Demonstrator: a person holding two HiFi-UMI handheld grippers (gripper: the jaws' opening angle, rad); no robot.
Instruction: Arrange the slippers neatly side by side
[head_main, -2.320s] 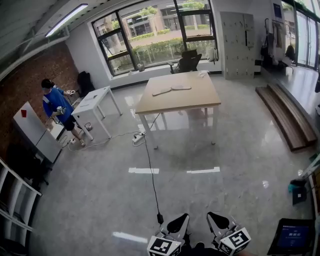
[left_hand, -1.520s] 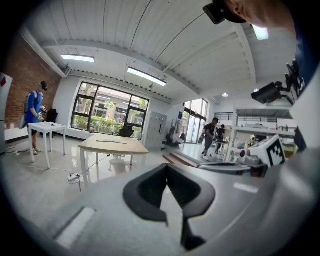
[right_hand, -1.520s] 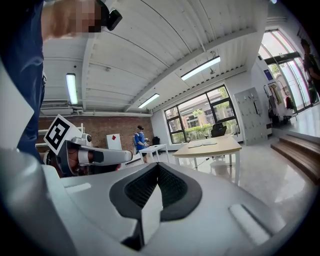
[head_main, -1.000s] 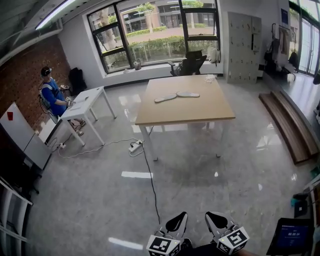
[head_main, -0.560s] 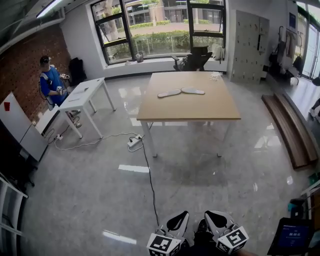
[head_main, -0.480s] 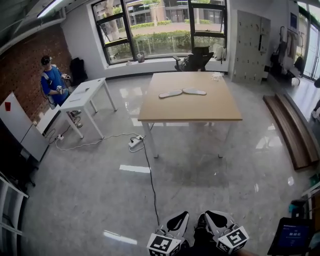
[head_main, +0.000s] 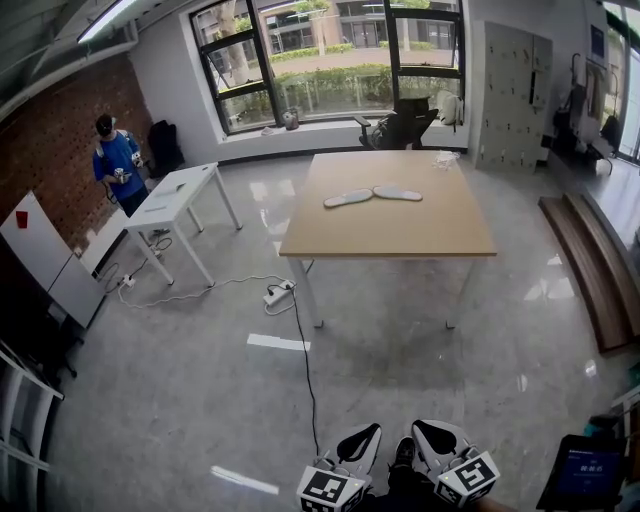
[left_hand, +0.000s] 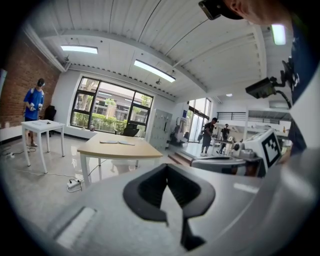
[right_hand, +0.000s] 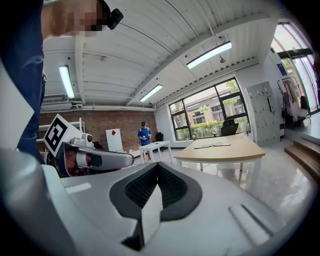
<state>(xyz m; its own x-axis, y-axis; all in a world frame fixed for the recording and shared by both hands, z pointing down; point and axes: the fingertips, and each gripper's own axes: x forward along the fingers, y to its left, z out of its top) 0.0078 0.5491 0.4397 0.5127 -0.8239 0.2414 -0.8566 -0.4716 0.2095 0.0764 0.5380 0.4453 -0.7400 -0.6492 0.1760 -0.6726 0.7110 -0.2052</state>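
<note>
Standing well short of the worktop (head_main: 390, 235) at upper centre where the slippers (head_main: 350, 198) lie, left gripper (head_main: 358, 445) and right gripper (head_main: 437, 443) closed on nothing, I risk snagging the floor cable (head_main: 303, 345).

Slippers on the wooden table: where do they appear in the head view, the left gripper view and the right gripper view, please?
Head view: the slippers lie slightly right of centre, in the upper part.
Left gripper view: the slippers are left of centre, near mid height, small and far.
Right gripper view: the slippers are right of centre, near mid height.
Shared landmark: the wooden table under them, seen in all three views.
</note>
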